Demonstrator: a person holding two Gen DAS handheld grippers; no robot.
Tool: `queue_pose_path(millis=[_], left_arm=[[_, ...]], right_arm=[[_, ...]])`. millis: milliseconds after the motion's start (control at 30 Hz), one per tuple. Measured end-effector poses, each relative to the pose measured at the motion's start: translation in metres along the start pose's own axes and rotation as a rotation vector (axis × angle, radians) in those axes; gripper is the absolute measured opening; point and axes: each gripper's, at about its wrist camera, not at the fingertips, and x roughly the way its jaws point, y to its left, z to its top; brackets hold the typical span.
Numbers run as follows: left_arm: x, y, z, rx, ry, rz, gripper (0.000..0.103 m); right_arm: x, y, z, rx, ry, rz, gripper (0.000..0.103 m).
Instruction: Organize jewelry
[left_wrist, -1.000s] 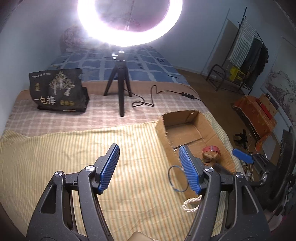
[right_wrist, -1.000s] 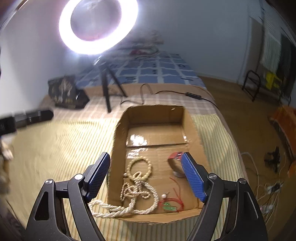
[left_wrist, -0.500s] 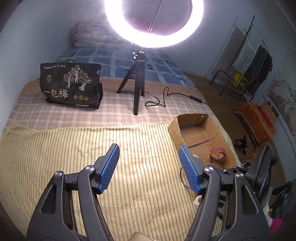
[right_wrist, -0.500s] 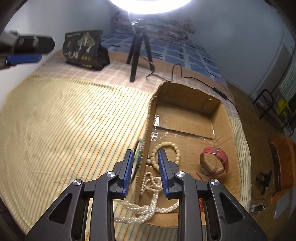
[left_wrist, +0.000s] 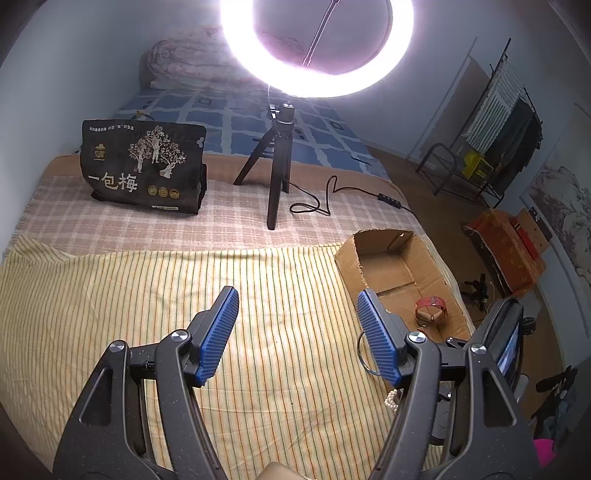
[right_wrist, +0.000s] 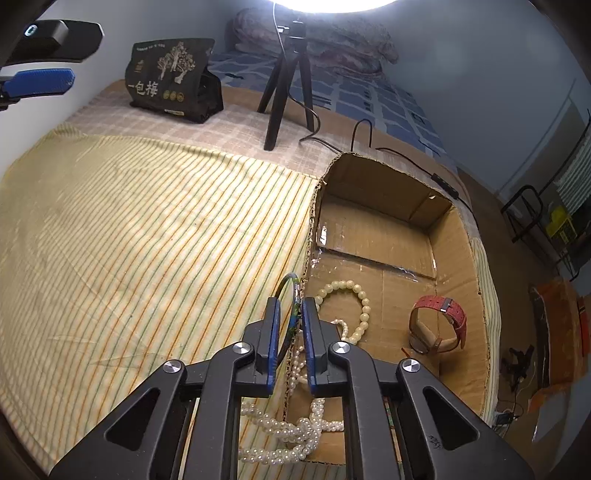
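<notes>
My left wrist camera looks down past my parted fingers over the striped cloth (left_wrist: 155, 295) from further back, my right one sits close over the cardboard box (right_wrist: 448, 236) edge, and both share the tripod (left_wrist: 275, 177) beyond my jaws.

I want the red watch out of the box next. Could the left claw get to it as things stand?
Probably yes: the left claw is open and empty, and the red watch lies exposed in the open-topped cardboard box; the right claw works nearby.
</notes>
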Motion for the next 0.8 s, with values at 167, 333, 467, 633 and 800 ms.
queue_pose_path(millis=[167, 333, 467, 633, 800], left_arm=[[0.0008, 0.0005, -0.0002, 0.002, 0.002, 0.001, 0.069], [0.0007, -0.0039, -0.0020, 0.013, 0.004, 0.001, 0.069], [0.0015, -0.0047, -0.0032, 0.014, 0.004, 0.000, 0.069], [0.0008, -0.0045, -0.0030, 0.015, 0.003, -0.002, 0.069], [0.0013, -0.0053, -0.0037, 0.010, 0.004, -0.008, 0.069]], right_arm=[[0.0005, -0.0044, 0.0002, 0.027, -0.006, 0.019, 0.006], [-0.0034, -0.0062, 0.0000, 0.044, -0.022, 0.032, 0.004], [-0.0082, -0.0074, 0.0014, 0.051, -0.037, 0.046, 0.002], [-0.0073, -0.0039, 0.0005, 0.031, -0.030, 0.056, 0.002], [-0.0057, 0.0018, -0.0006, 0.000, -0.024, 0.019, 0.018]])
